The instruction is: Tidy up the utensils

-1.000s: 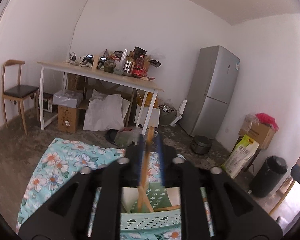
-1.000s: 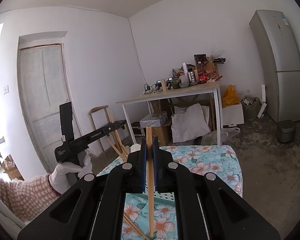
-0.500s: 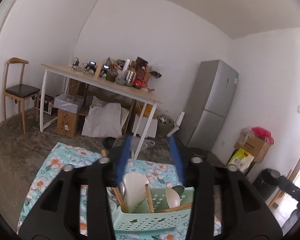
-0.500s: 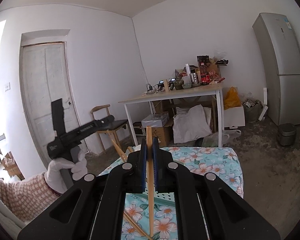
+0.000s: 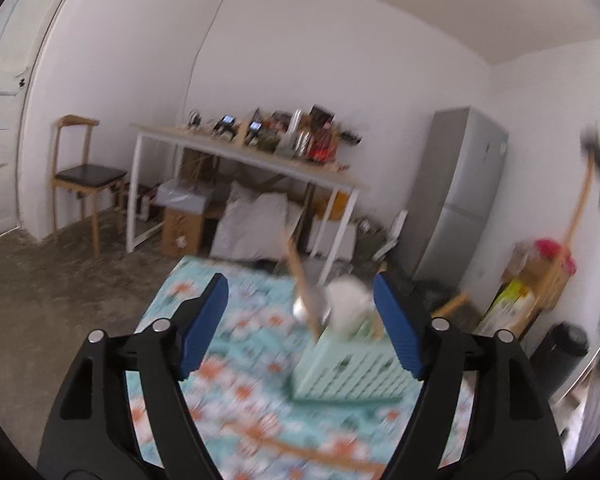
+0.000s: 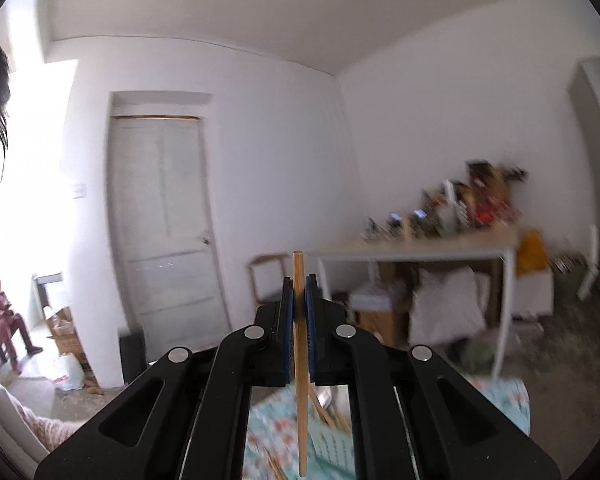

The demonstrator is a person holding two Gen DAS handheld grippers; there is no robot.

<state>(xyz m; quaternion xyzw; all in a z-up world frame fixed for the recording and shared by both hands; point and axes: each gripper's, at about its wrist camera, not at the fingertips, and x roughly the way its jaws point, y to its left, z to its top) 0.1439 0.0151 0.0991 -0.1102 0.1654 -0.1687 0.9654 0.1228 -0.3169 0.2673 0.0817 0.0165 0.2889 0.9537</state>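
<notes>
Right gripper (image 6: pixel 299 312) clenches an upright wooden chopstick (image 6: pixel 300 360); left gripper (image 5: pixel 300 320), opening, empty, faces the mint slotted plastic basket (image 5: pixel 350 372). Next, probably: lower the chopstick into that basket.

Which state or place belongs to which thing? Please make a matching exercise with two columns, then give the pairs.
Things:
1. left gripper
2. right gripper
3. metal spoon
4. wooden chair

States or places:
A. stands in the mint-green basket
B. shut on a wooden chopstick
C. on the floor beside the white table
D. jaws opening, nothing between the pads

Pairs: 1-D, 2-B, 3-A, 4-C
</notes>
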